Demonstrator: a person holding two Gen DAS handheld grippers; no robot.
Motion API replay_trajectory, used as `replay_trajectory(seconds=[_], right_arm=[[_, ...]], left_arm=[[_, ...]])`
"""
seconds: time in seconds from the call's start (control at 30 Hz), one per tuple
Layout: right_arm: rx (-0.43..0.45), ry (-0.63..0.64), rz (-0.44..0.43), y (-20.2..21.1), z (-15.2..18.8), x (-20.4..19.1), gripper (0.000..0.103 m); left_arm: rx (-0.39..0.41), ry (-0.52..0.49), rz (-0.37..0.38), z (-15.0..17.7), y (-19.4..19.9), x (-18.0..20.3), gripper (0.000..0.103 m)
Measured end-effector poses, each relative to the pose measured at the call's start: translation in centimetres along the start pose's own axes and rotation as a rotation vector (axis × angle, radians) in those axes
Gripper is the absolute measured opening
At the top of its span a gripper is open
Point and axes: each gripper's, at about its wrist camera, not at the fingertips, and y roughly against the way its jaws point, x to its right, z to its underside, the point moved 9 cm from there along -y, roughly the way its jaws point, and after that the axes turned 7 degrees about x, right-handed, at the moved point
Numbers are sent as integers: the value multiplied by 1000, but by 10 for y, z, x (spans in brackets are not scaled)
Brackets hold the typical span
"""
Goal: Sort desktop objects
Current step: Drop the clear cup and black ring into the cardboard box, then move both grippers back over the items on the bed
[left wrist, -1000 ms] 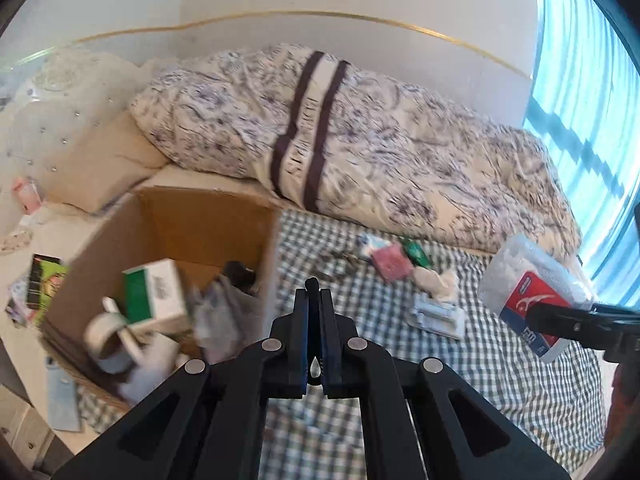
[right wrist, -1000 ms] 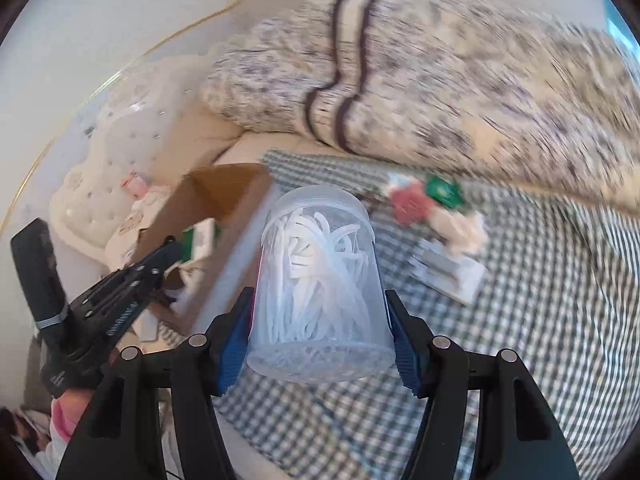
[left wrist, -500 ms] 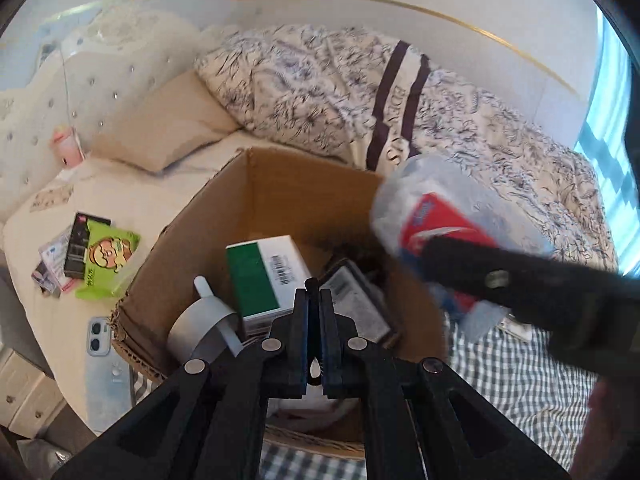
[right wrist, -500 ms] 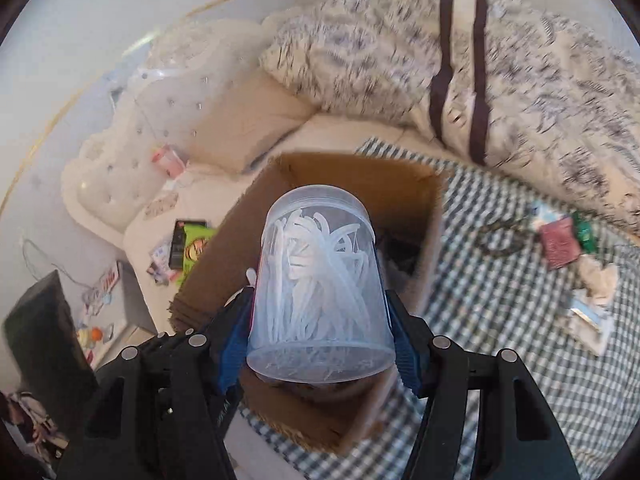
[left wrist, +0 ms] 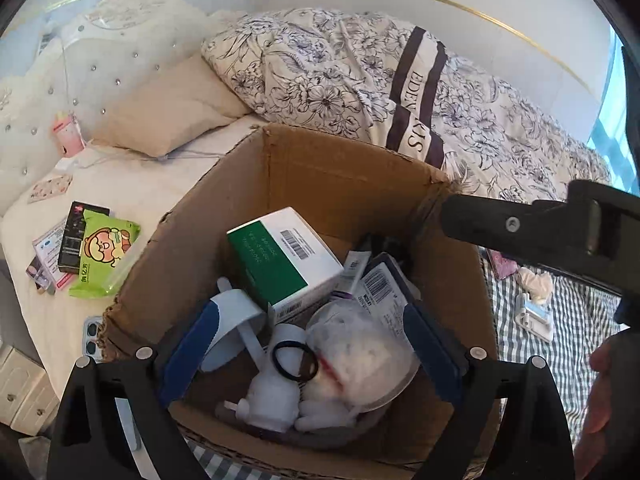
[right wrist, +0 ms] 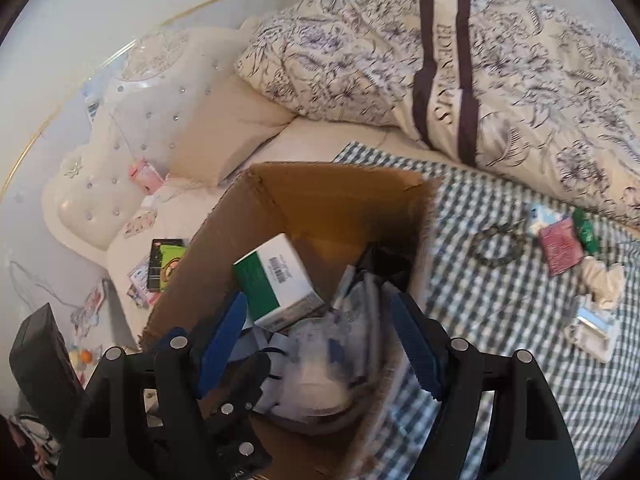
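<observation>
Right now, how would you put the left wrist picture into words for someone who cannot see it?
An open left gripper hangs over a cardboard box on a bed, above a clear tub of white sticks lying among a green-and-white carton, a black hair tie and white plastic pieces. The right gripper's black arm crosses the box's right side.

Your bed [right wrist: 328,144] carries the cardboard box [left wrist: 340,184], a checked cloth [right wrist: 500,300], floral duvet [left wrist: 360,80], beige pillow [left wrist: 168,112] and green packet [left wrist: 104,252]

Right gripper [right wrist: 320,340] jaws spread wide, empty, above the cardboard box [right wrist: 340,192]. Clear plastic jar [right wrist: 316,376] lies inside, below the fingers, beside a green-and-white carton [right wrist: 276,280]. Checked cloth [right wrist: 500,300] right of box.
</observation>
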Motion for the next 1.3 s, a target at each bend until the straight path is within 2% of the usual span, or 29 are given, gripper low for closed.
replay_trajectory(seconds=[0.1,0.23,0.33,0.43,0.5,0.73,0.87,1.07,1.3], right_arm=[[18,-17,-3,20,-3,12,75],[77,-30,22,62,-11,36,75],[104,-36,91,97,-12,62,80],[150,-47,148,137,-11,91,81],[173,-62,169,165,-5,112,82],[181,-59,361,243,35,193,83],[192,-109,368,276,66,226,83],[192,-166,363,293,104,250,83],[169,-167,329,278,104,264,83]], left_arm=[[8,-32,11,-2,10,17,96],[57,-110,12,-9,34,48,98],[97,-152,13,-12,52,72,101],[111,-165,50,-10,68,99,103],[113,-177,73,-5,78,119,103],[52,-205,146,27,99,186,103],[34,-226,160,45,108,212,103],[-13,-246,162,76,105,233,103],[-88,-246,163,95,71,250,103]])
